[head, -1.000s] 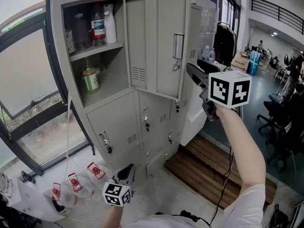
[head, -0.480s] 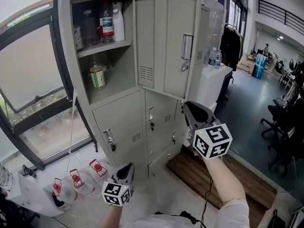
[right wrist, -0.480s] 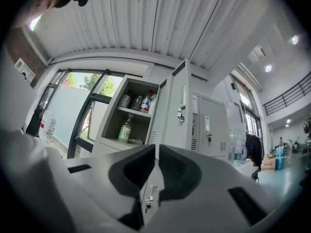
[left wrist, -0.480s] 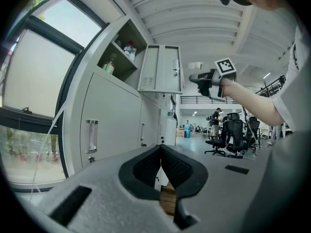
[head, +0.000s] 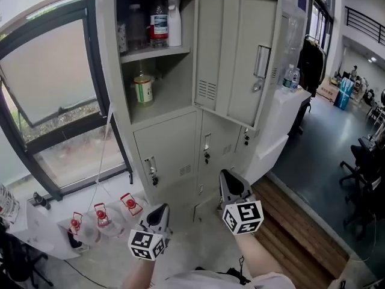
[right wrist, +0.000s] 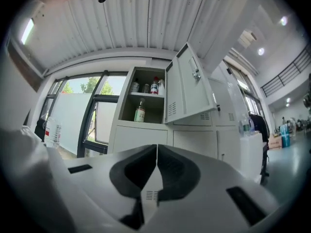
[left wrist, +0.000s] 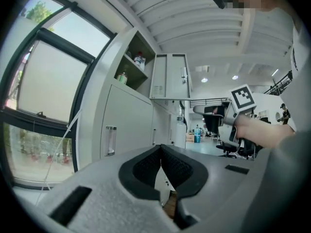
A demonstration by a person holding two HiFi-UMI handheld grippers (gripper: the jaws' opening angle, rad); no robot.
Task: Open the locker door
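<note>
**Head view, with both gripper views.** The grey steel locker bank [head: 168, 149] fills the centre, with a dark-framed window [head: 54, 83] to its left. The locker door [head: 240, 53], in the top row, stands swung out towards the camera. Its handle [head: 261, 62] is at the free edge and the compartment behind it is exposed. The doors below are closed.

The open door hides the upper part of the columns to its right and covers part of a white counter [head: 283, 110] carrying water bottles [head: 291, 77]. Dark garments [head: 310, 59] hang beyond the counter, and the frame edge cuts off the office chairs [head: 367, 173]. A wooden platform [head: 289, 221] lies at the locker's foot. Red-capped plastic jugs [head: 99, 218] sit on the floor under the window.

On the compartment's upper shelf are a labelled bottle [head: 159, 24] and a white spray bottle [head: 174, 20]. A container further left is too dark to identify. A green-labelled bottle [head: 143, 89] stands on the level below.

The left gripper [head: 162, 209] and right gripper [head: 227, 174] are held low, well apart from the door, and both have their jaws closed on nothing.

A second ago the right gripper was raised beside the door's free edge with its jaws spread. It now sits low beside the left one, and its jaws have just been closing. The door was already open then.
</note>
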